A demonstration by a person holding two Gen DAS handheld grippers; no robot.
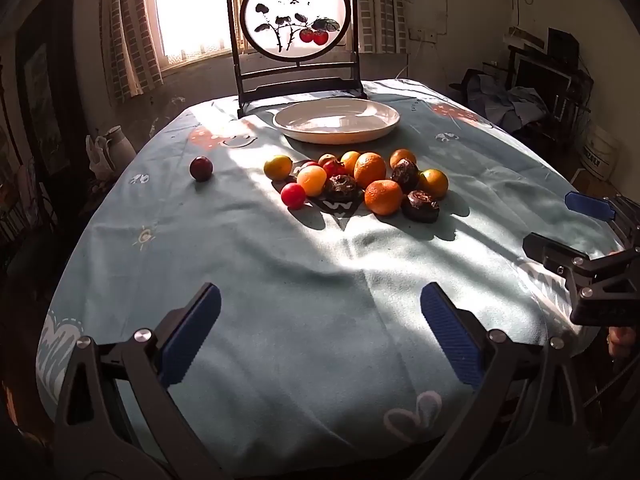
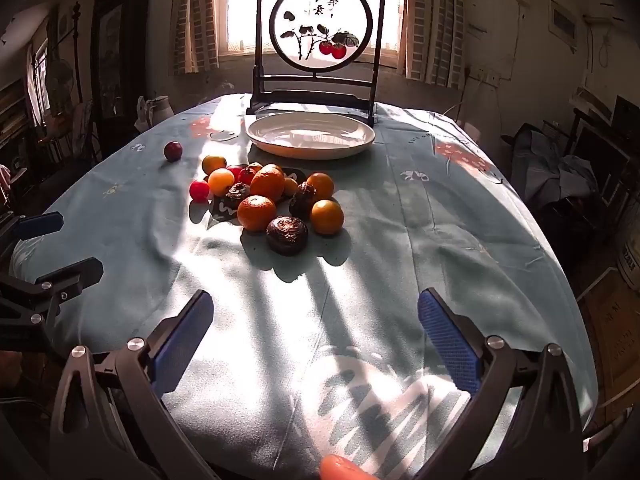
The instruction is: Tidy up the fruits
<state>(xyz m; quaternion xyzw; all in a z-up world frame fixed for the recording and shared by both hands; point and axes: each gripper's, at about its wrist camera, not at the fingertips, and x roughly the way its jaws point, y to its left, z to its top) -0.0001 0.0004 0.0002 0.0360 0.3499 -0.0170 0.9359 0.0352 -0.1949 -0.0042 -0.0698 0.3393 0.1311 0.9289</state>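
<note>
Plate (image 1: 288,130) bare (fruits (image 1: 360,182) beside).

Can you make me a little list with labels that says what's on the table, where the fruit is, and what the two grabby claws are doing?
table cover: light blue cloth with white doodles
dish: empty shallow white plate, behind the fruit
fruit pile: oranges, red and yellow fruits, dark wrinkled ones, on the cloth
loner: dark red round fruit, apart to the pile's left
backdrop: dark-framed round screen painted with red fruit
left gripper: open, empty
right gripper: open, empty
</note>
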